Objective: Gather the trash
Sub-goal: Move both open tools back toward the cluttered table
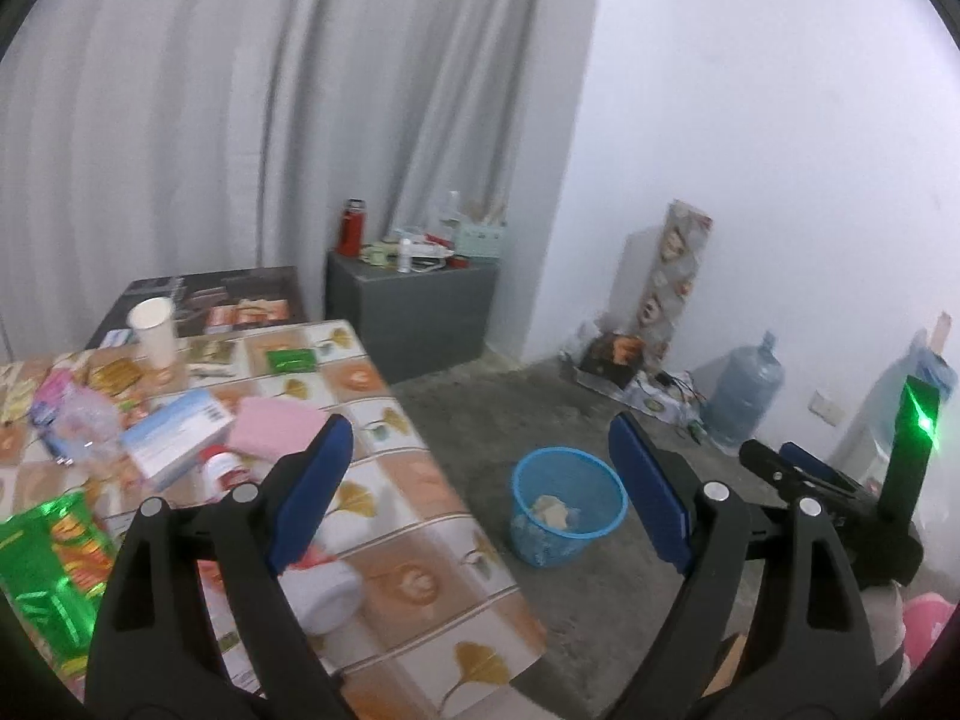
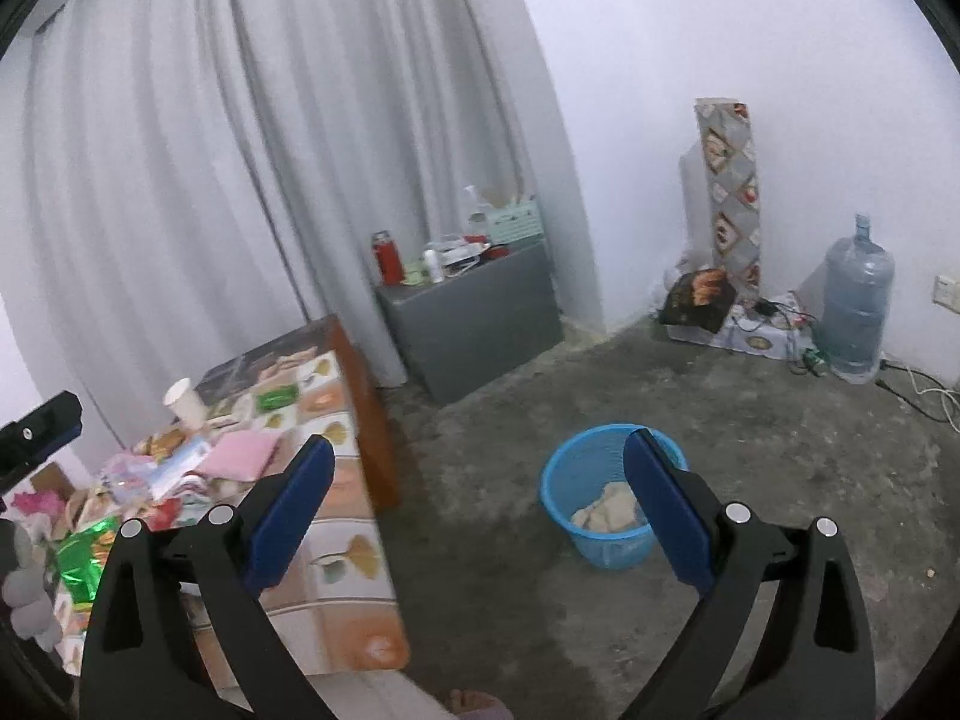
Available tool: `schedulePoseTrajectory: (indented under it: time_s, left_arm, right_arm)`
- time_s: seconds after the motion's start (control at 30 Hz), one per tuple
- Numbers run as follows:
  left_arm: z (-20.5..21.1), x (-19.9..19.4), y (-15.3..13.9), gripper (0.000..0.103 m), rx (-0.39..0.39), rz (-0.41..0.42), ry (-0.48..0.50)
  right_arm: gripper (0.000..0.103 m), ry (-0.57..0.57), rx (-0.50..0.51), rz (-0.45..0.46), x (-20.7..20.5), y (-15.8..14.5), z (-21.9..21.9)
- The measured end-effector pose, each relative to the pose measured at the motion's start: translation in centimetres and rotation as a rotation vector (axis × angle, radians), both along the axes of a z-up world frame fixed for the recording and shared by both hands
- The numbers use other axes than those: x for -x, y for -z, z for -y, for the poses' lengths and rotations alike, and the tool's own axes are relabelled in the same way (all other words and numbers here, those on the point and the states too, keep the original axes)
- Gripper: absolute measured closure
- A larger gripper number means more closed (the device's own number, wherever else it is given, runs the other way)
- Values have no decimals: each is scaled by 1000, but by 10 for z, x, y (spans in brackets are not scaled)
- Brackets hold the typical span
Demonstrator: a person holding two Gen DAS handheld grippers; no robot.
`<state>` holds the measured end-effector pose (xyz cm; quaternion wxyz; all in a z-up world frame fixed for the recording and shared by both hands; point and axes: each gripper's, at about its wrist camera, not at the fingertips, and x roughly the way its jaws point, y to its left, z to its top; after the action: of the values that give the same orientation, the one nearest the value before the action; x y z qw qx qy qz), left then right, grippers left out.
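Hovering over table edge, left gripper (image 1: 480, 468) and right gripper (image 2: 480, 498) both spread wide, nothing between pads. Blue mesh bin (image 1: 567, 504) stands on concrete floor beside table (image 1: 420, 546), crumpled paper inside (pale wad). Trash on tabletop: paper cup (image 1: 153, 327), green wrapper (image 1: 48, 564), pink pack (image 1: 279, 423).

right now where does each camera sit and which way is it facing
Left wrist: on the left gripper, open and empty, angled down over the table edge toward the blue bin on the floor; the right gripper shows at its right.
Right wrist: on the right gripper, open and empty, facing the blue bin from further right; part of the left gripper shows at the left edge, and toes at the bottom.
Shared: table, bin, grey cabinet, water jug, curtain.
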<state>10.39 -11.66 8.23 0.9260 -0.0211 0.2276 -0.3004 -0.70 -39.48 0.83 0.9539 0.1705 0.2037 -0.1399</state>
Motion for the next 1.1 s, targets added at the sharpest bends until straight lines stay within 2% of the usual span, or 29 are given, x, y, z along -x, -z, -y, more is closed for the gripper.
schedulePoseTrajectory:
  time_s: [0.23, 0.6, 0.87, 1.1]
  left_arm:
    - [-43, 10, -5, 20, 46, 12, -68]
    - [-81, 11, 5, 20, 94, -3, -121]
    - [-104, 4, 17, 20, 115, -24, -158]
    - [-138, -3, 32, 20, 129, -54, -252]
  right_arm:
    - [9, -56, 13, 6, 2, -16, -30]
    - [9, -120, 10, -20, -8, -27, -57]
    - [9, -160, 23, -60, -22, -22, -68]
    - [9, -177, -65, -103, -42, -6, -50]
